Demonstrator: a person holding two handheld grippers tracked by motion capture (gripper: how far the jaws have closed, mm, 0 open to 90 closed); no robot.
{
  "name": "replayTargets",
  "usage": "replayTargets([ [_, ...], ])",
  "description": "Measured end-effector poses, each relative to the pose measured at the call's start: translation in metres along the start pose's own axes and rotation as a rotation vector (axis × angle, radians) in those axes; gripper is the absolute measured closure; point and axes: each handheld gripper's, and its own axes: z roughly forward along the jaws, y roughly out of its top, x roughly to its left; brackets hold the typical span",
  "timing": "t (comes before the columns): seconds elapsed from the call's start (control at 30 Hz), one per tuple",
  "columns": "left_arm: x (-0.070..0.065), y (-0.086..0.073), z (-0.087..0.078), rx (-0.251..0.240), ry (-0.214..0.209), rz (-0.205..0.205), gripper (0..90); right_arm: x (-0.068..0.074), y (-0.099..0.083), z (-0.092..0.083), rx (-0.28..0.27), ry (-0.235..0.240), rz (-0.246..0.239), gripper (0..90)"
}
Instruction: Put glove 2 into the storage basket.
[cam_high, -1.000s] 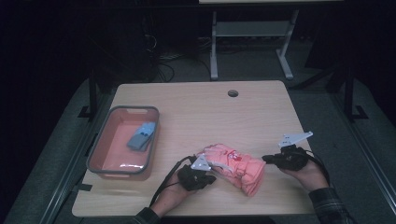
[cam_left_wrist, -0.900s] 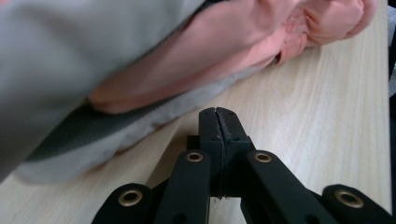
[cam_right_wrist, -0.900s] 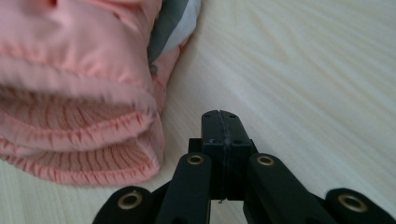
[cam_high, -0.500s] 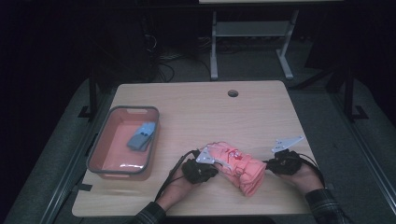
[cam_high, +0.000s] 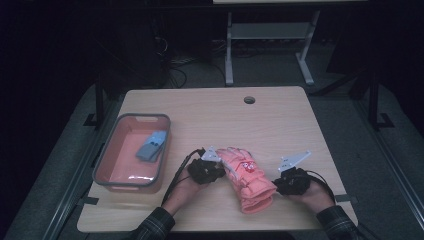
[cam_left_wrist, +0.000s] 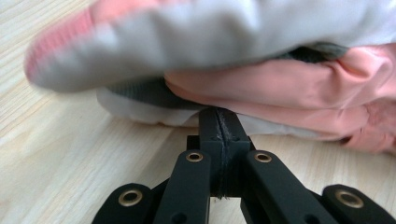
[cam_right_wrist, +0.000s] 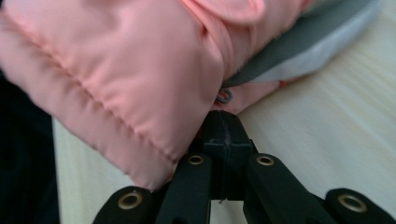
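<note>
Two grippers sit at the pink glove (cam_high: 247, 177) near the table's (cam_high: 280, 125) front edge; the left gripper (cam_left_wrist: 218, 122) is shut, nose under its left side. The right gripper (cam_right_wrist: 223, 125) is shut too, pushing its right side, likely to lift it; neither pinches cloth.

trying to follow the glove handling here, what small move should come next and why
Probably open the left gripper slightly and slide its jaws around the pink gloves' edge. Both grippers are shut with their tips against the fabric, the right gripper at the other side, gripping nothing, so the gloves cannot be lifted toward the tray yet.
</note>
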Motion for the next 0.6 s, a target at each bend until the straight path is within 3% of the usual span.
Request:
replayTargets([
  [0.27,0.010,-0.002,-0.004,0.000,0.002,-0.006,89.3,0.020,0.015,0.020,0.016,0.074,-0.035,89.9],
  [0.43,0.012,-0.002,-0.005,-0.006,0.002,-0.010,89.3,0.027,0.022,0.030,0.028,0.099,-0.059,89.9],
  [0.5,0.011,-0.002,-0.004,-0.024,-0.001,-0.032,89.3,0.031,0.025,0.035,0.027,0.112,-0.068,89.9],
  [0.6,0.011,-0.002,-0.004,-0.018,-0.009,-0.025,89.3,0.039,0.031,0.045,0.039,0.129,-0.092,89.9],
])
